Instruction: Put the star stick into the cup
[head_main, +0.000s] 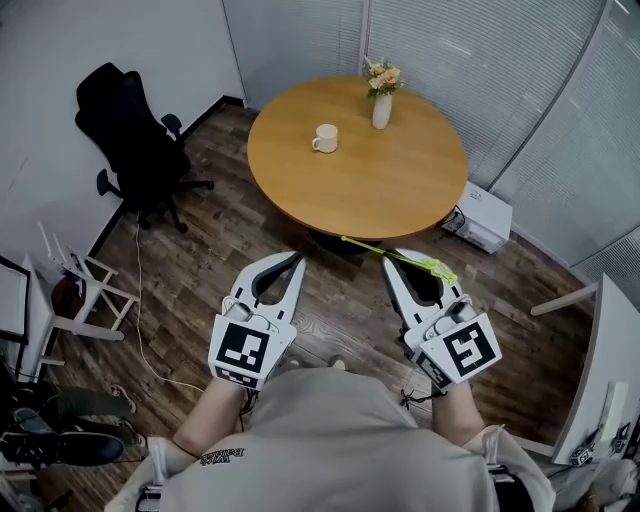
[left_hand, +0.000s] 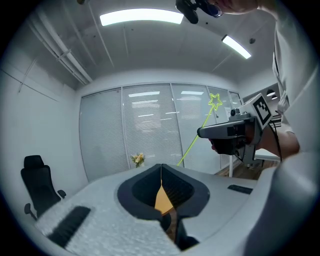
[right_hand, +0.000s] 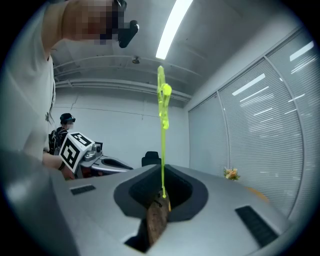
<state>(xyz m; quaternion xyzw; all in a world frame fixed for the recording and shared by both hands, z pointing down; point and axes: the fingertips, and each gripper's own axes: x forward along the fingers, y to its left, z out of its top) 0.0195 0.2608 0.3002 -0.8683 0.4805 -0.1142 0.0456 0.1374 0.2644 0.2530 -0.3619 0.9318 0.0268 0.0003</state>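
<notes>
A white cup (head_main: 325, 138) stands on the round wooden table (head_main: 400, 185), far ahead of both grippers. My right gripper (head_main: 391, 257) is shut on the thin yellow-green star stick (head_main: 415, 263), which lies crosswise over its tips with the star end to the right. In the right gripper view the star stick (right_hand: 162, 150) rises straight up from the closed jaws of my right gripper (right_hand: 162, 192). My left gripper (head_main: 294, 259) is level with the right one, short of the table, shut and holding nothing. In the left gripper view the left gripper (left_hand: 161, 170) has its jaws together, and the star stick (left_hand: 214, 101) shows to the right.
A white vase of flowers (head_main: 382, 102) stands at the table's far edge. A black office chair (head_main: 135, 130) is at the left, and a white rack (head_main: 82, 285) below it. A white box (head_main: 484, 216) sits on the wood floor right of the table. A white cable (head_main: 140, 320) runs over the floor.
</notes>
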